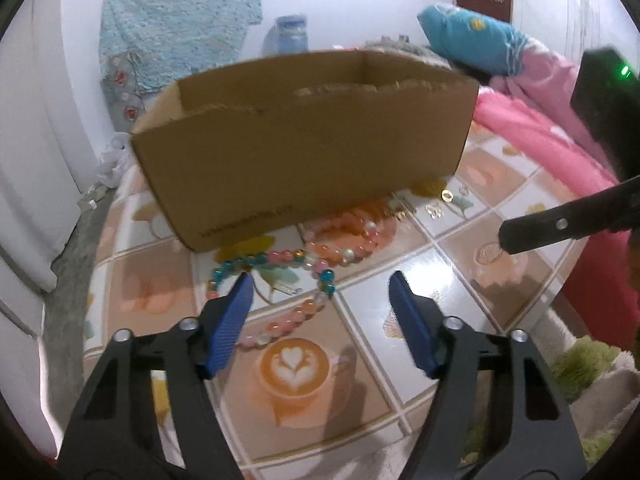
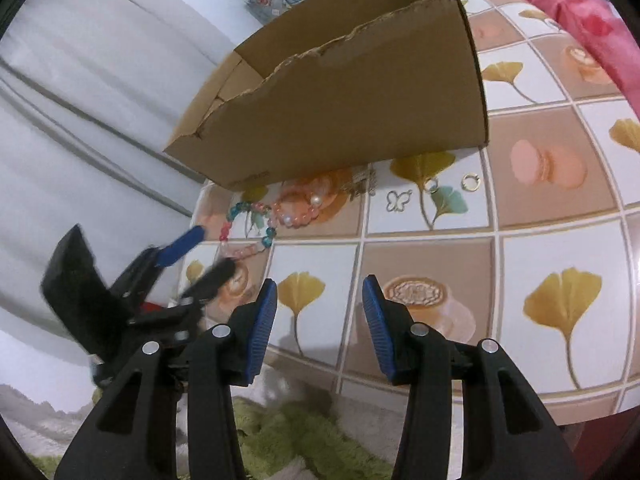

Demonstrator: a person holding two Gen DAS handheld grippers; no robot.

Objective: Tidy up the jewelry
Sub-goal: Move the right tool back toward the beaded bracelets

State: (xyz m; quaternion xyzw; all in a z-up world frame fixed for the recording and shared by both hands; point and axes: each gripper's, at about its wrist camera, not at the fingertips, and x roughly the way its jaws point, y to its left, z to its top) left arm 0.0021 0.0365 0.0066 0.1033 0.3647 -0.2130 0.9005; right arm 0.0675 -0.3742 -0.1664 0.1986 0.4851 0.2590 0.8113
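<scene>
An open cardboard box (image 1: pixel 304 136) stands on the tiled table (image 1: pixel 460 280). In front of it lie a multicoloured bead necklace (image 1: pixel 280 258) and a pink bead bracelet (image 1: pixel 344 240). Small rings (image 1: pixel 447 195) rest to the right of these. My left gripper (image 1: pixel 322 284) is open just above the necklace, and no bead is pressed between its pads. In the right wrist view the box (image 2: pixel 340 112), necklace (image 2: pixel 248 224), bracelet (image 2: pixel 298 210), a butterfly charm (image 2: pixel 399 200) and a gold ring (image 2: pixel 470 182) show. My right gripper (image 2: pixel 320 292) hangs open and empty near the table's front edge.
A pink blanket (image 1: pixel 540 136) and a blue pillow (image 1: pixel 472 36) lie to the right behind the table. Green shaggy rug (image 2: pixel 300 432) lies below the table's front edge. A white wall (image 2: pixel 80 100) closes the left side. A blue jar (image 1: pixel 291 34) stands behind the box.
</scene>
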